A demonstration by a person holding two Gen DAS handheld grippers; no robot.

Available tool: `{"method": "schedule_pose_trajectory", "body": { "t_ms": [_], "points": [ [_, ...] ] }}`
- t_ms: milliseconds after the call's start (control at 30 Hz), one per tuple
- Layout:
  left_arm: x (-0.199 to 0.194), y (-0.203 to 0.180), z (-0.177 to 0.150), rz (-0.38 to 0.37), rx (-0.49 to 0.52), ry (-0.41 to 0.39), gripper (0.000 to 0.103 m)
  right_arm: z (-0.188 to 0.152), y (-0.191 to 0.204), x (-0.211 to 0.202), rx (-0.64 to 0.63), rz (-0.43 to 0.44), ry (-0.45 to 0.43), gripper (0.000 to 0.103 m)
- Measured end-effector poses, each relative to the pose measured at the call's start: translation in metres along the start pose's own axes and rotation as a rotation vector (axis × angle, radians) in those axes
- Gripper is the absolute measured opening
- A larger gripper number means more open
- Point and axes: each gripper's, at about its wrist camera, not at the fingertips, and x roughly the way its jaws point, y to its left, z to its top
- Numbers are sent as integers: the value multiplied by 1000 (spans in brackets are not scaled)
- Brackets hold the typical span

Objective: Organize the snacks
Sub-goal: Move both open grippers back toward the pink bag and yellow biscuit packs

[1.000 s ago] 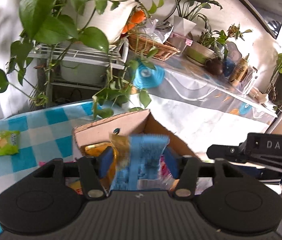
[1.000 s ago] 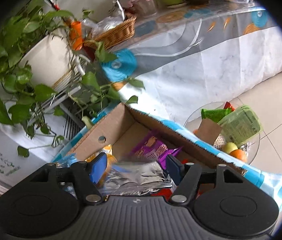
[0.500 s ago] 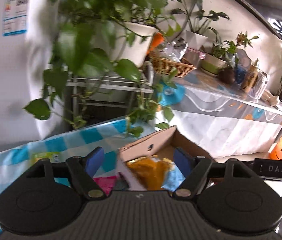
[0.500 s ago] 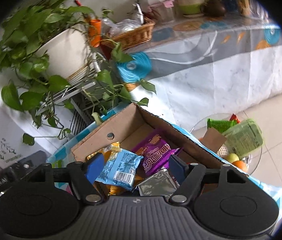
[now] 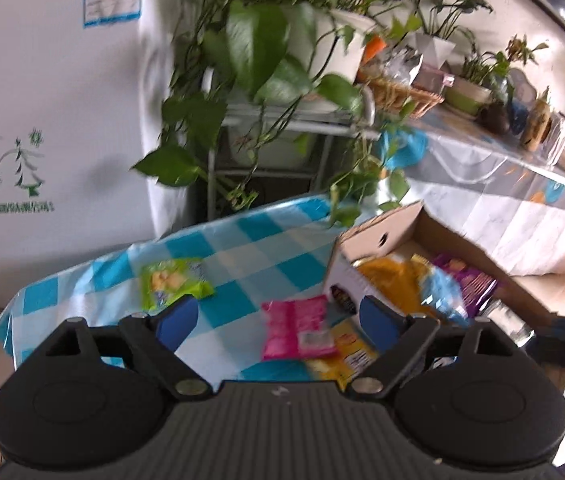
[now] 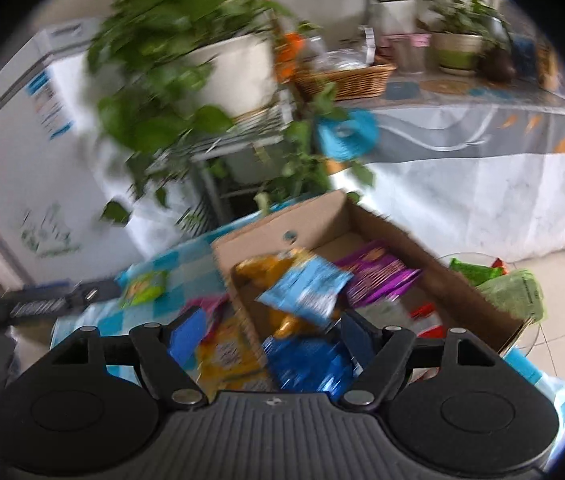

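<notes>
Three packets loose on checked cloth: green packet, pink packet, yellow packet. One cardboard box. Left gripper, right gripper both empty, jaws opening. Print unreadable.

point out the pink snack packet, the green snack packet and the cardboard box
pink snack packet [image 5: 296, 332], left wrist view, middle of its face
green snack packet [image 5: 174, 282], left wrist view, centre of wrapper
cardboard box [image 5: 378, 234], left wrist view, near end wall

The near left part of the checkered worktop is mostly bare, so a tool could pass there, with only a green packet and a pink packet lying flat. On the right, the cardboard box stands with tall walls. At the far edge, plant vines hang low over the worktop.
</notes>
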Motion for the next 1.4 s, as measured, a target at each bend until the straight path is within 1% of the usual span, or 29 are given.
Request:
{"method": "schedule_pose_trajectory", "body": {
  "t_ms": [100, 200, 300, 467, 733, 867, 933, 1100, 1233, 1267, 1367, 1400],
  "points": [
    [10, 9, -6, 2, -17, 24, 88, -19, 22, -1, -66, 29, 25, 80],
    [19, 15, -10, -4, -32, 42, 88, -36, 40, 1, -106, 29, 53, 80],
    [30, 16, -12, -6, -22, 55, 89, -53, 54, 8, -136, 37, 93, 80],
    [51, 14, -14, -29, -33, 83, 89, -73, 65, 20, -149, 26, 136, 80],
    [87, -3, -15, -89, 11, 109, 89, -97, 69, 44, -148, -89, 80, 80],
    [103, -13, -16, -111, 42, 128, 89, -102, 74, 57, -157, -115, 55, 80],
    [110, -18, -18, -122, 68, 136, 89, -104, 75, 64, -154, -143, 40, 80],
    [125, -27, -22, -145, 103, 143, 89, -107, 71, 81, -96, -208, 39, 80],
    [139, -29, -25, -137, 122, 155, 90, -108, 64, 93, -40, -231, 60, 81],
    [142, -28, -26, -141, 122, 156, 91, -107, 64, 95, -34, -232, 60, 83],
    [148, -23, -26, -130, 110, 161, 92, -107, 67, 100, -54, -242, 49, 84],
    [149, -23, -27, -116, 117, 161, 92, -107, 68, 101, -58, -245, 46, 86]
  ]
}}
